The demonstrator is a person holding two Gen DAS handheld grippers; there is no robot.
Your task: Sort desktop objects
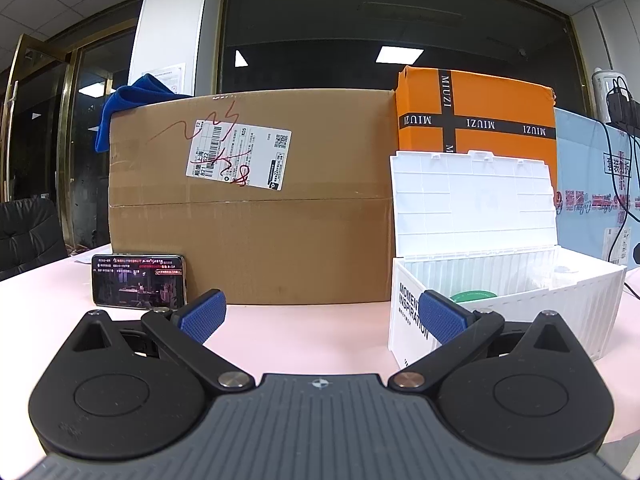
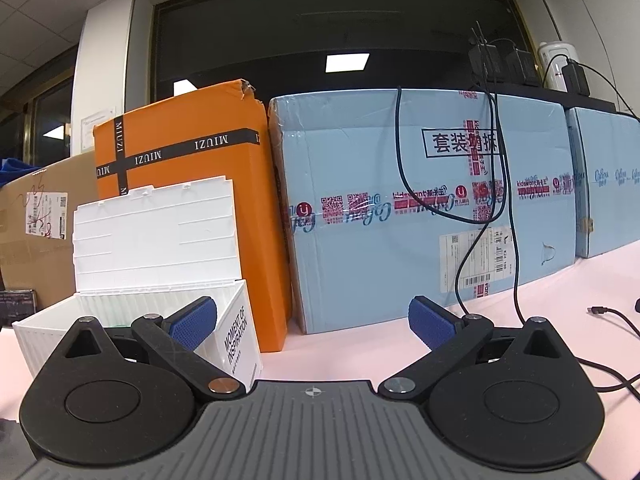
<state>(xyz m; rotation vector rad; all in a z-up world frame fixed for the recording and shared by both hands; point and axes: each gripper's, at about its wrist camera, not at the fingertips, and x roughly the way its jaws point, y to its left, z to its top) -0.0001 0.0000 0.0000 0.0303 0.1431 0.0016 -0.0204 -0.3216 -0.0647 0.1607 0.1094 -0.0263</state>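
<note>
While both the left gripper point(image 1: 322, 316) and right gripper point(image 2: 312, 320) hovered with fingers apart and empty, the white storage box point(image 1: 520, 300) stood lid-up, something green point(image 1: 474, 295) inside; no loose desktop objects showed on the pink table point(image 1: 300, 340), so progress couldn't be judged

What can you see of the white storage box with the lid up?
The white storage box is ribbed plastic shaped like a shipping container, with "MOMENT OF INSPIRATION" printed in black on one end. Its hinged lid stands open, upright, just in front of the orange box. It sits on the pink tabletop. Something green lies inside; the rest of the contents are unclear. Neither claw touches it.
</note>
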